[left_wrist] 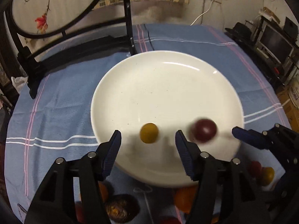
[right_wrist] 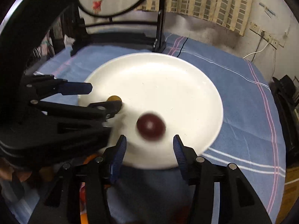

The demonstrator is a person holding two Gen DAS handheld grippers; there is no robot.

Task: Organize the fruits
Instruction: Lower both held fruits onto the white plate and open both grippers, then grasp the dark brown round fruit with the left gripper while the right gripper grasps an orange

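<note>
A white plate (left_wrist: 168, 71) lies on the blue cloth. A small yellow fruit (left_wrist: 149, 133) rests on its near part, between the open fingers of my left gripper (left_wrist: 148, 140). A dark red fruit (left_wrist: 204, 130) is blurred just right of it. In the right wrist view the red fruit (right_wrist: 151, 126) sits over the plate (right_wrist: 168, 78) just ahead of my open right gripper (right_wrist: 149, 145). The left gripper (right_wrist: 89, 97) enters there from the left, partly hiding the yellow fruit (right_wrist: 114, 98).
More fruits lie on the cloth near me: orange ones (left_wrist: 184, 198), a brown one (left_wrist: 119, 208), red and yellow ones (left_wrist: 266, 174). A black stand with a round painted screen (left_wrist: 56, 5) stands at the back left. The table edge (left_wrist: 280, 100) runs on the right.
</note>
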